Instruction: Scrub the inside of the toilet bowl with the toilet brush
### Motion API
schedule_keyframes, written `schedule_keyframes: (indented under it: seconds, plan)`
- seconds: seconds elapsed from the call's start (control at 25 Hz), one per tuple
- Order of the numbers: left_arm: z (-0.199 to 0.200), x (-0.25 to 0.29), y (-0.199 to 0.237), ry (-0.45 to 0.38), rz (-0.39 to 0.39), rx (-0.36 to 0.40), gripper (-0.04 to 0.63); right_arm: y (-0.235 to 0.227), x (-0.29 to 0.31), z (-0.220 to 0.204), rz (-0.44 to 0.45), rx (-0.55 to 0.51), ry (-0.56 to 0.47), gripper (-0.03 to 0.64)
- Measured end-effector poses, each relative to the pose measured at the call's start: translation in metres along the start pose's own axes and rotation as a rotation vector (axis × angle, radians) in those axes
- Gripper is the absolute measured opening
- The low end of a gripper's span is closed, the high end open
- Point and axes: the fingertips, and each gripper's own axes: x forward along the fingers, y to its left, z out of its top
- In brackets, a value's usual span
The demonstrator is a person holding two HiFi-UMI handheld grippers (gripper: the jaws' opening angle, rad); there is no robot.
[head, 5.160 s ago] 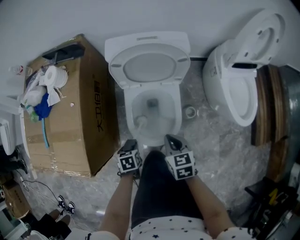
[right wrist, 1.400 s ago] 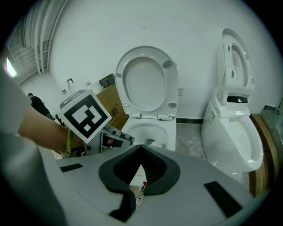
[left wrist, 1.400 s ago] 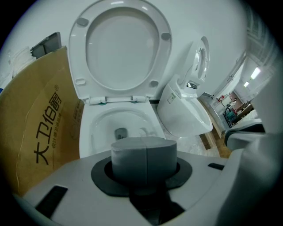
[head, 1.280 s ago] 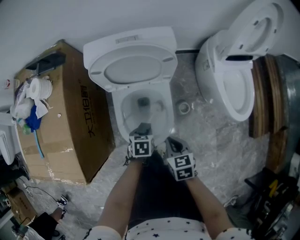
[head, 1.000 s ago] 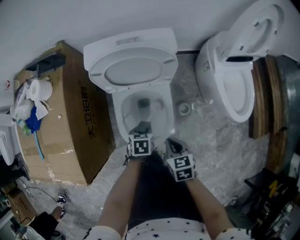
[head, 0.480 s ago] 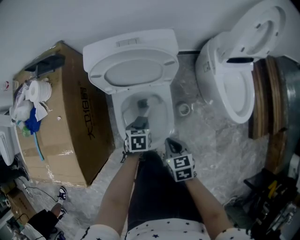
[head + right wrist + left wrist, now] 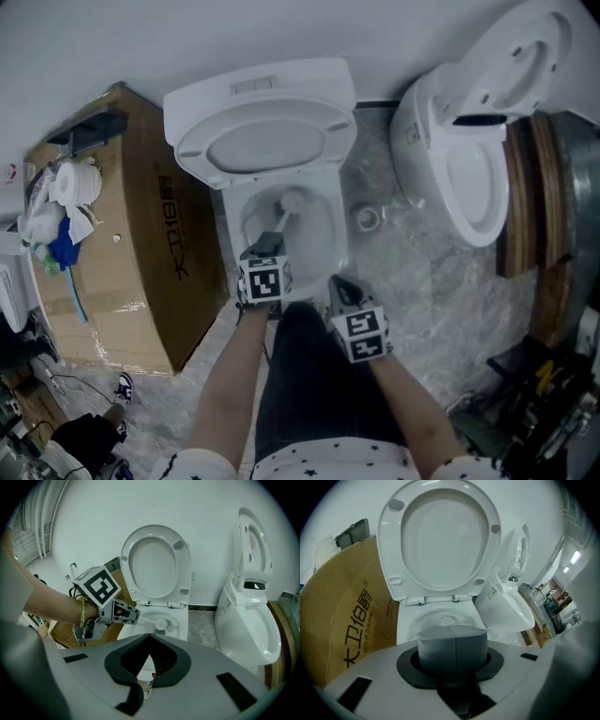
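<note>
The white toilet [image 7: 217, 246] stands in the middle of the head view with its lid [image 7: 261, 143] raised. My left gripper [image 7: 269, 242] hangs over the bowl's front rim, shut on the white handle of the toilet brush. The brush head [image 7: 292, 200] is inside the bowl, toward the back. The right gripper view shows that same left gripper [image 7: 123, 612] with the brush head [image 7: 161, 623] low in the bowl. My right gripper [image 7: 343, 284] hovers just right of the bowl's front, shut and holding nothing. In the left gripper view the bowl [image 7: 447, 619] lies beyond the shut left gripper [image 7: 453, 641].
A large cardboard box [image 7: 141, 234] stands against the toilet's left side, with a paper roll [image 7: 66, 183] and rags on top. A second toilet [image 7: 469, 159] with its lid up stands to the right, beside wooden boards [image 7: 536, 211]. A small ring [image 7: 367, 217] lies on the marble floor between them.
My left gripper has drawn back toward the left front of the bowl. The brush head, hidden under it before, now shows at the back of the bowl. The right gripper has stayed put.
</note>
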Motion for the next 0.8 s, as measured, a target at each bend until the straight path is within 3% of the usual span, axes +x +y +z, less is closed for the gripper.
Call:
schedule_keyframes:
  seconds: [0.32,0.8]
  plan:
    - [-0.003,-0.002,0.019,-0.001,0.030,-0.022,0.156,0.005,0.003,-0.002,0.006,-0.004,0.005,0.005]
    - [-0.008,0.012,0.018,0.011,0.003,-0.006,0.156,0.008,0.007,-0.008,0.002,-0.005,0.021,0.005]
